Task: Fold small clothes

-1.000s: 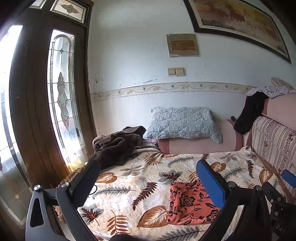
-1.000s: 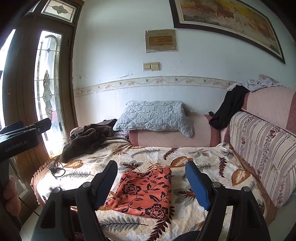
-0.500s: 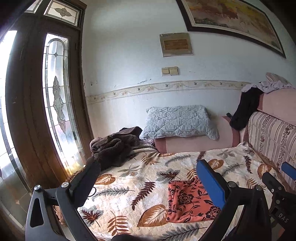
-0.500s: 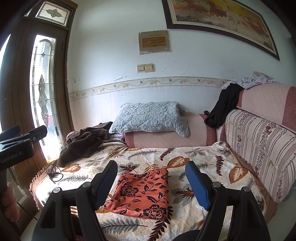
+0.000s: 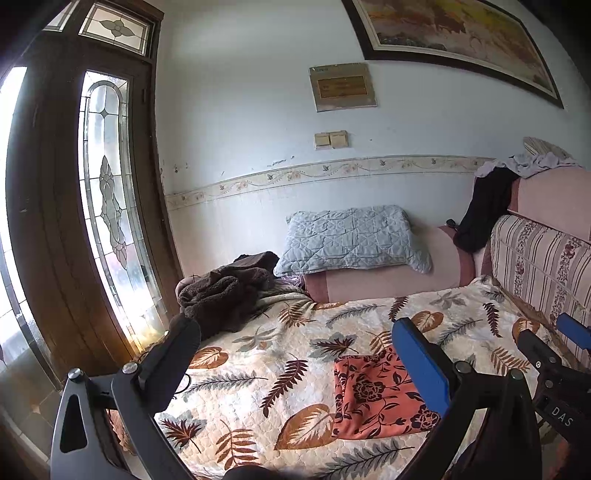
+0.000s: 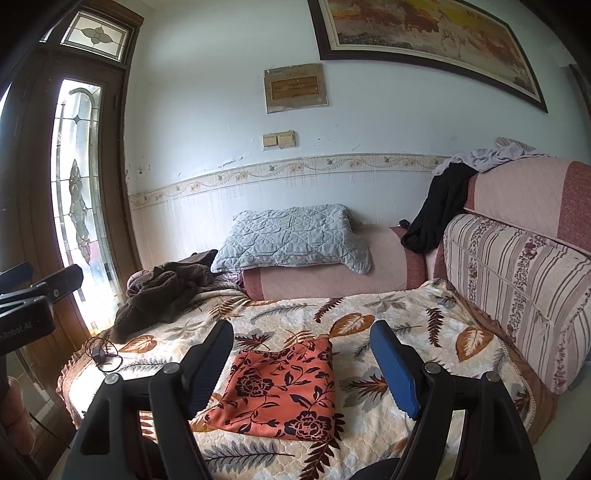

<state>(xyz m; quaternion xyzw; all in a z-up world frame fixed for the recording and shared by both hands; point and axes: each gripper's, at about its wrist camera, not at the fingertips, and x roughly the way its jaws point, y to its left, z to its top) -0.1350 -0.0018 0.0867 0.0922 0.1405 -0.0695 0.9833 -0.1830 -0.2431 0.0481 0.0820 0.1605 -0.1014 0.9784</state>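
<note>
Leaf-print bedspread (image 6: 388,306), orange floral cloth (image 6: 280,387) unmoved, both tongs (image 6: 301,363) (image 5: 295,358) still spread, empty.

Left wrist view: looks out along my left tongs (image 5: 295,354), tilted slightly down, from off the near edge of the leaf-print bedspread (image 5: 258,362), facing the far wall. The orange floral cloth (image 5: 373,395) lies close, ahead and to the right of these tongs; my right tongs (image 5: 554,354) enter at the right edge.

Right wrist view: same facing and tilt along my right tongs (image 6: 303,354), set further right. The cloth (image 6: 280,387) sits straight ahead between the fingers; my left tongs (image 6: 33,295) show at the left edge.

Shared: bedspread, cloth, grey quilted pillow (image 5: 351,240) (image 6: 291,236), framed painting (image 5: 450,33) (image 6: 424,33), stained-glass door (image 5: 107,206) (image 6: 74,192).
</note>
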